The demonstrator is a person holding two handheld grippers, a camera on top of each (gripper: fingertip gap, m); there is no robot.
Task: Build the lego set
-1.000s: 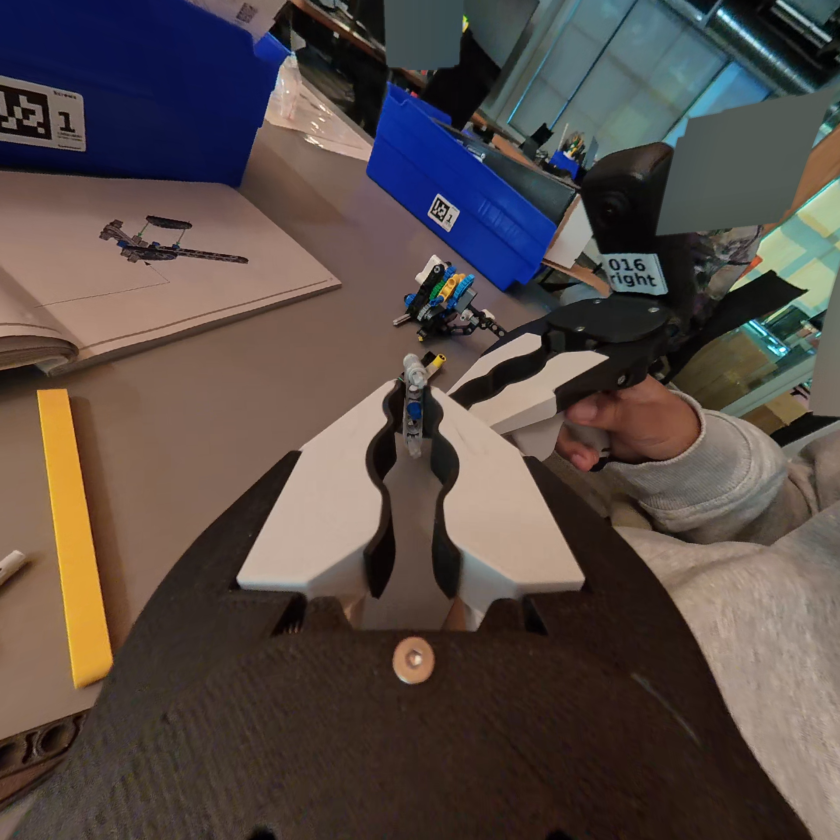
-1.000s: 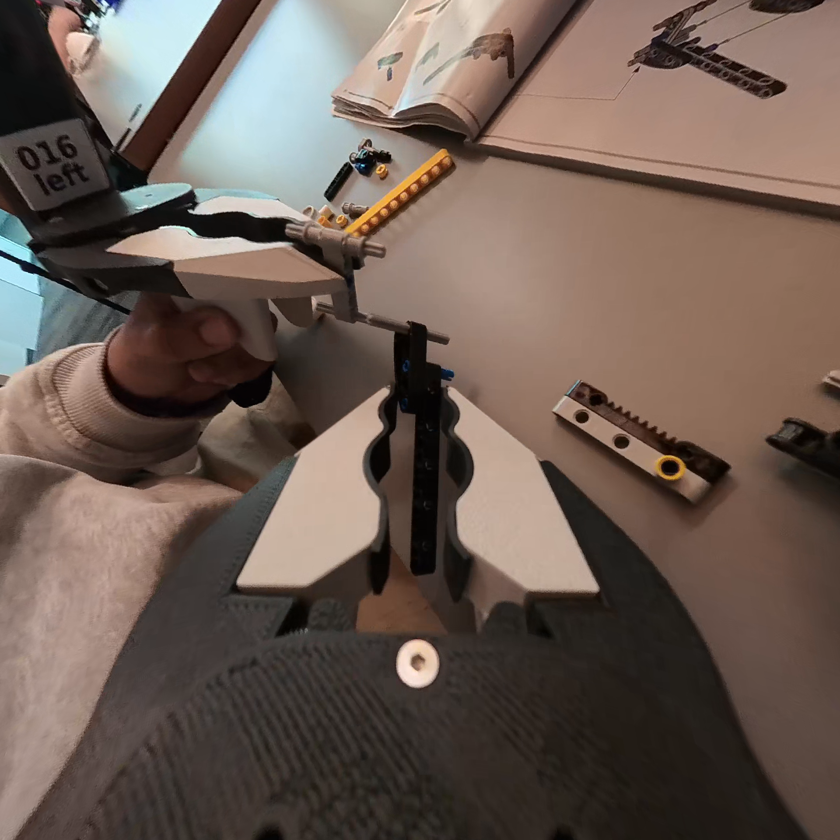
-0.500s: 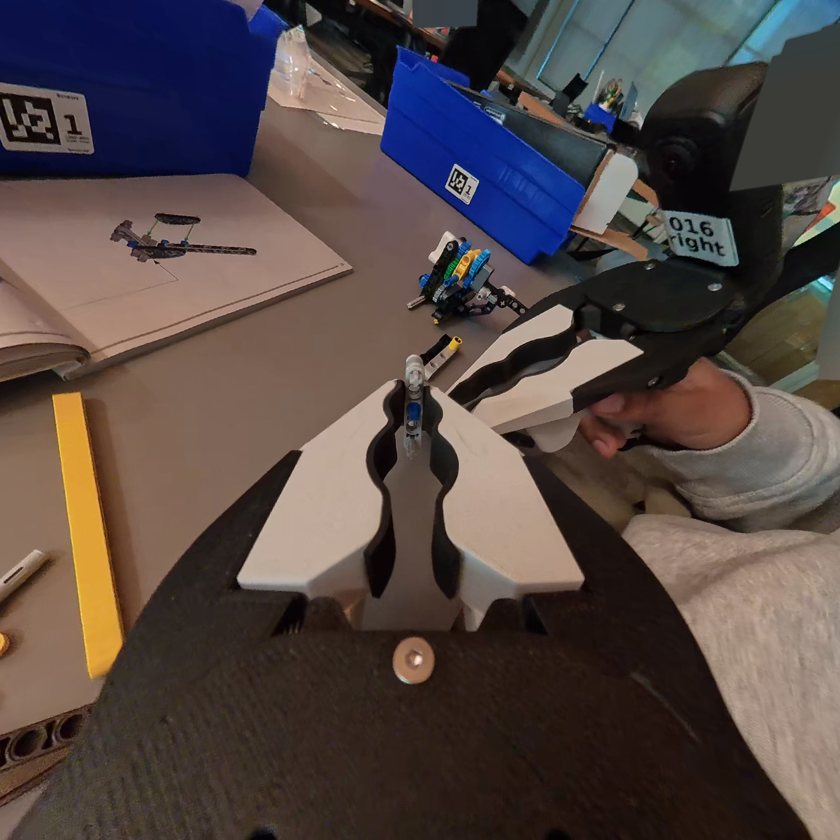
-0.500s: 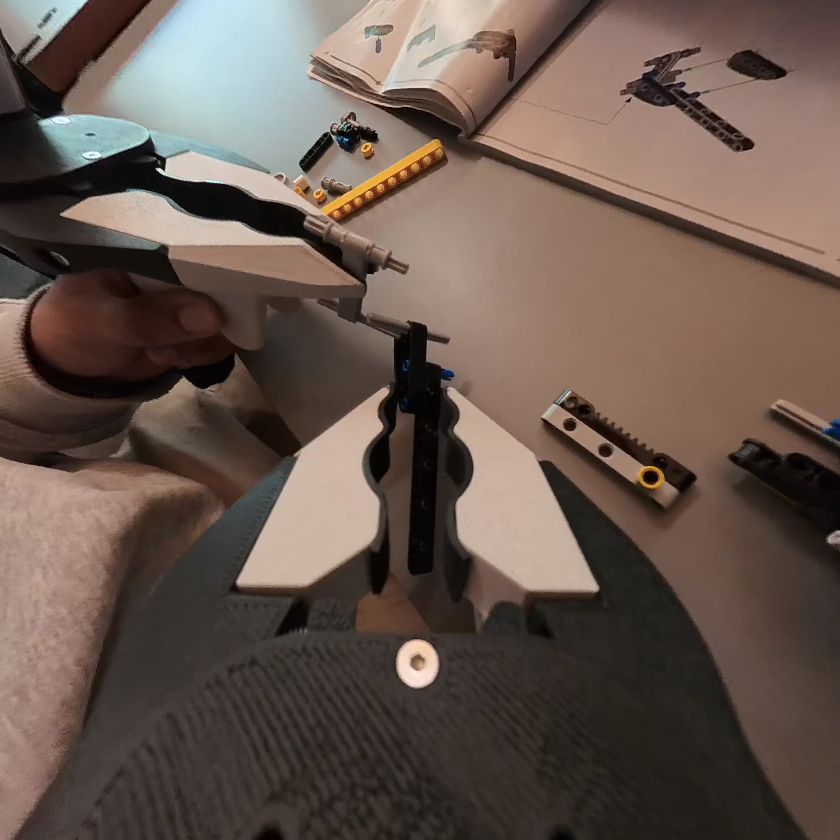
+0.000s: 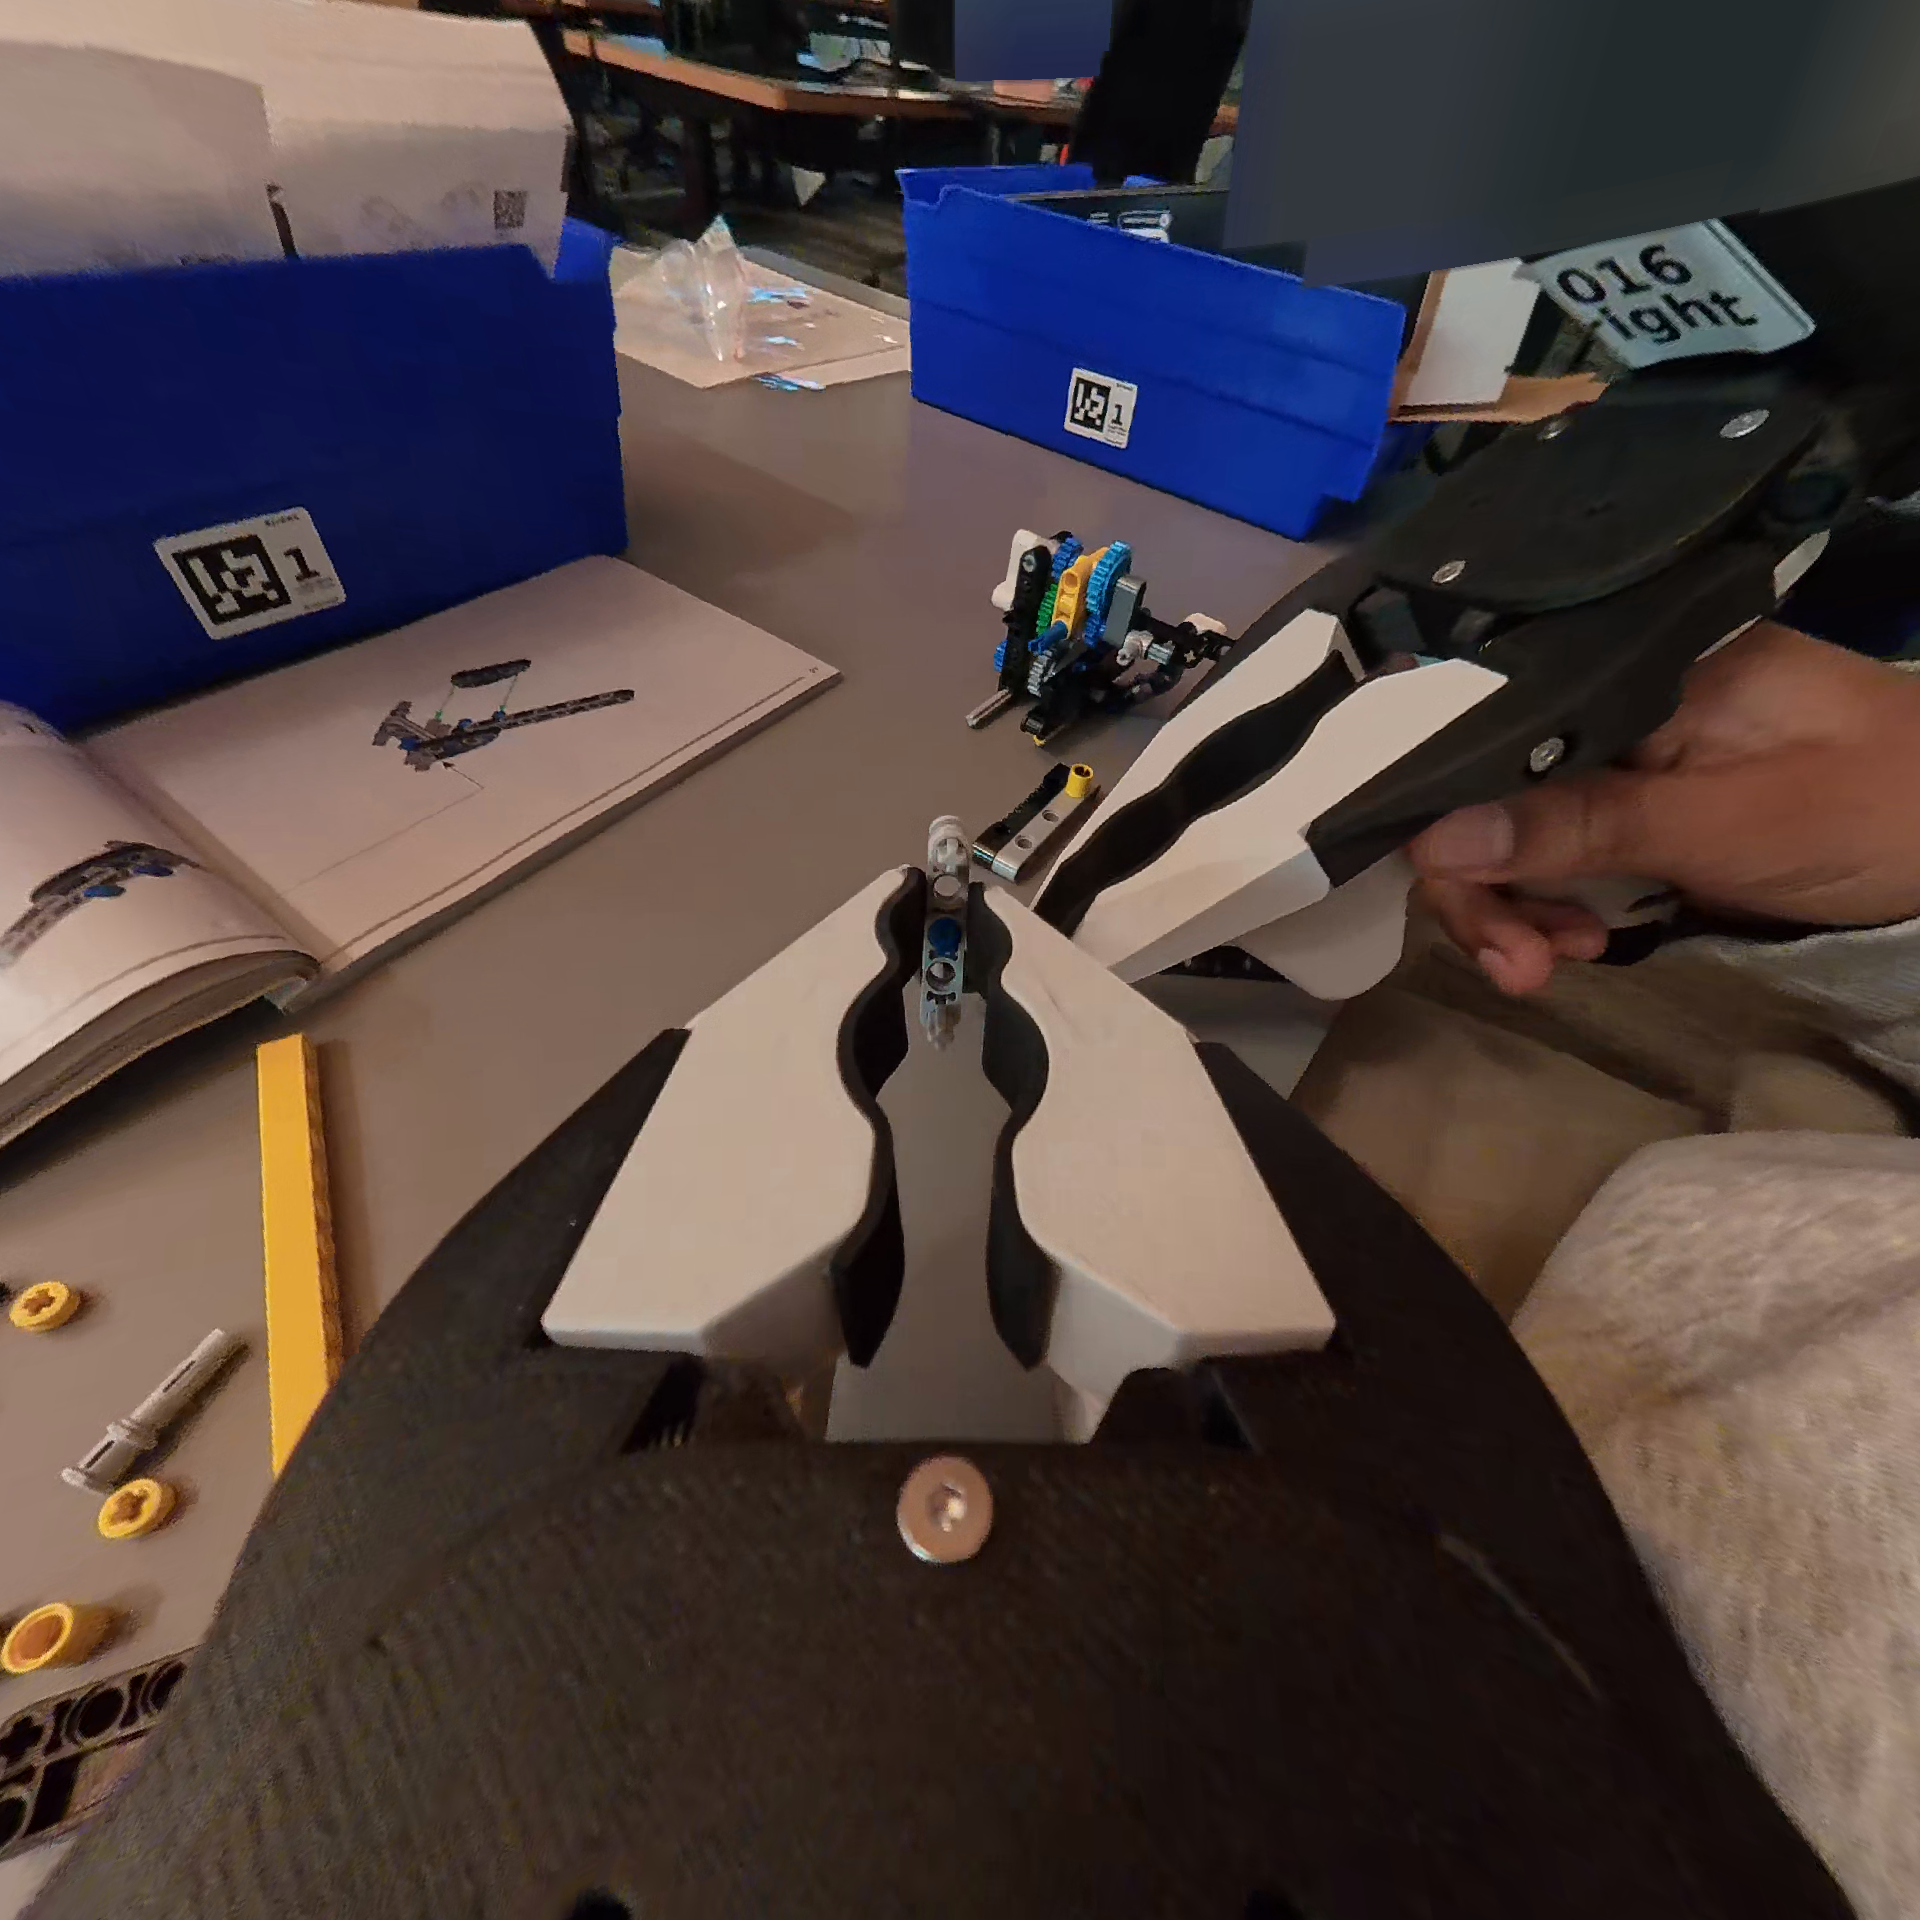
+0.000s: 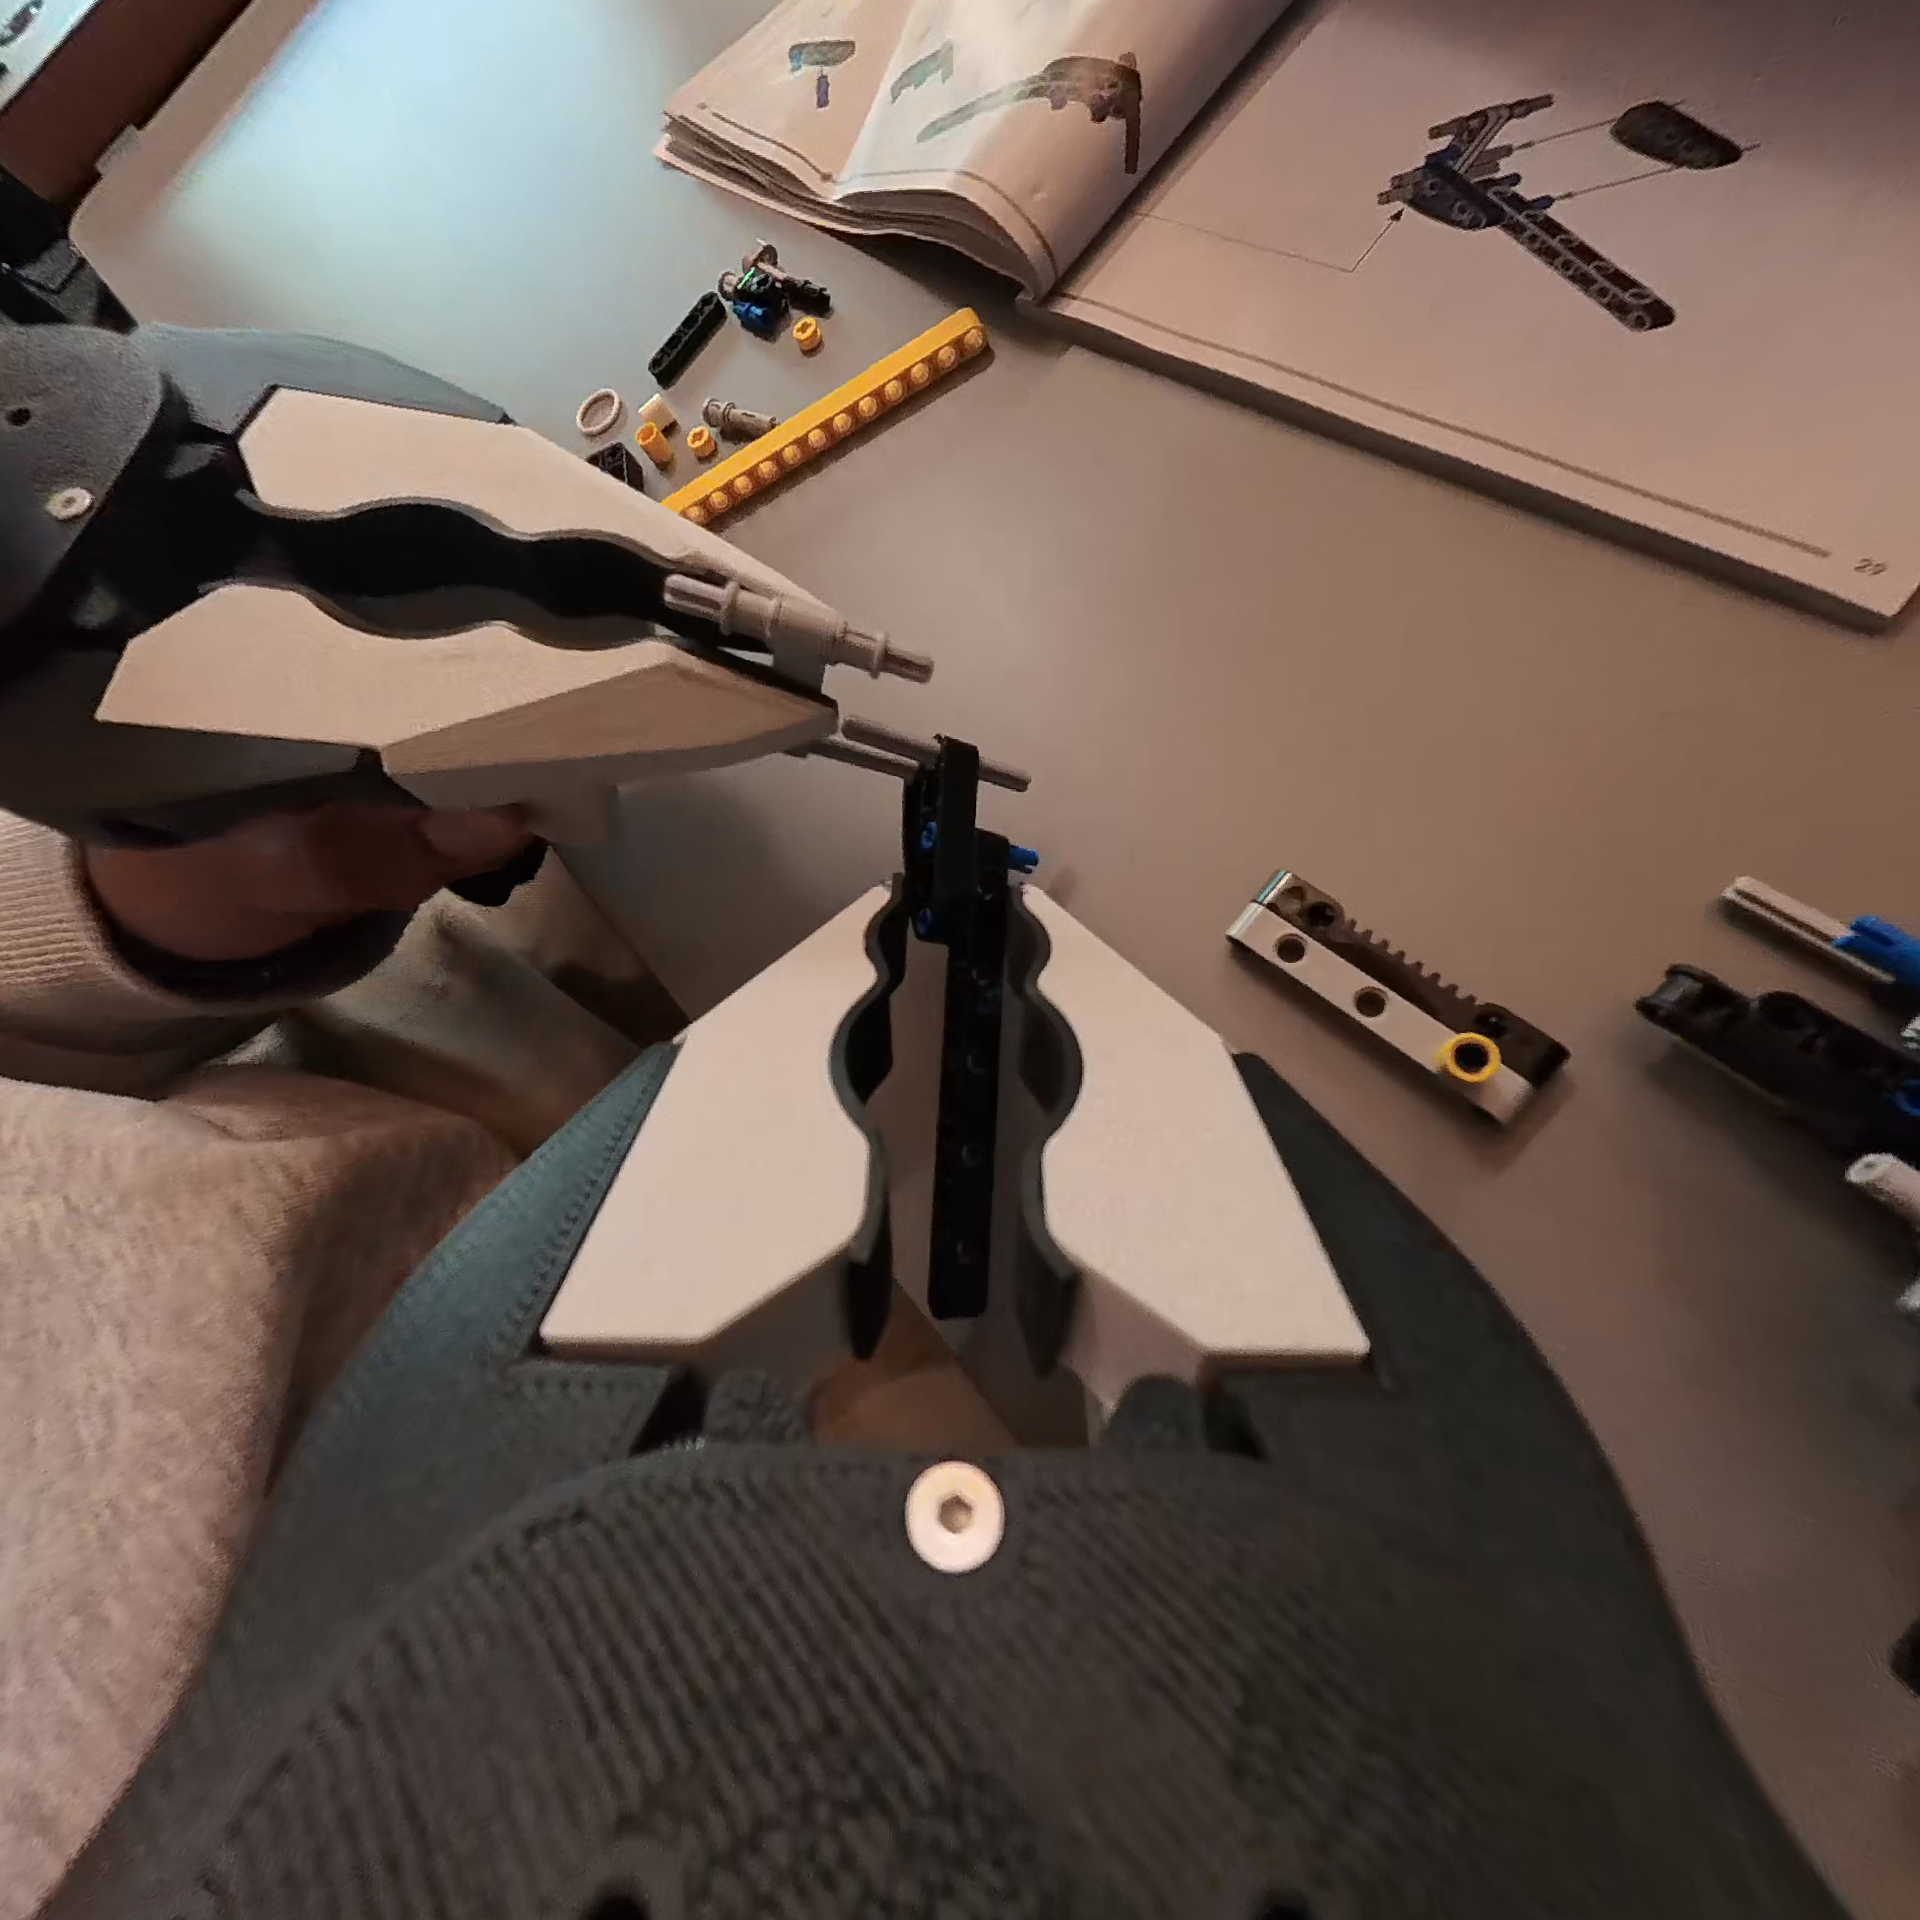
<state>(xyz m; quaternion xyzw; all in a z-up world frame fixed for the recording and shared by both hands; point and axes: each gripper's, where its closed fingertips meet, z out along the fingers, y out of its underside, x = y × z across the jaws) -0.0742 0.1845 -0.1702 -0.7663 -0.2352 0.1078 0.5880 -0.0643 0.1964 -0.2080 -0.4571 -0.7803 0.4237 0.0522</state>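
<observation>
My left gripper (image 5: 945,902) is shut on a small grey lego piece (image 5: 943,935) with a blue pin, held above the table. In the right wrist view this piece (image 6: 790,623) sticks out of the left gripper (image 6: 826,691), and a thin grey axle (image 6: 883,750) reaches from it through the top of a black beam (image 6: 961,1091). My right gripper (image 6: 956,896) is shut on that black beam and holds it upright. In the left wrist view the right gripper's fingers (image 5: 1226,831) come in from the right, with their tips hidden behind my left finger.
An open instruction booklet (image 5: 468,727) lies ahead, with two blue bins (image 5: 312,447) (image 5: 1143,343) behind it. A geared sub-assembly (image 5: 1081,634), a grey and black rack piece (image 6: 1392,997), a long yellow beam (image 6: 831,426) and several small loose parts (image 6: 748,301) lie on the grey table (image 6: 1299,623). There is about 4 centimetres between the tips of the two grippers.
Both grippers stay shut and joined through the axle. The left gripper has turned and the right gripper has come closer, so both views have swung across the table.
</observation>
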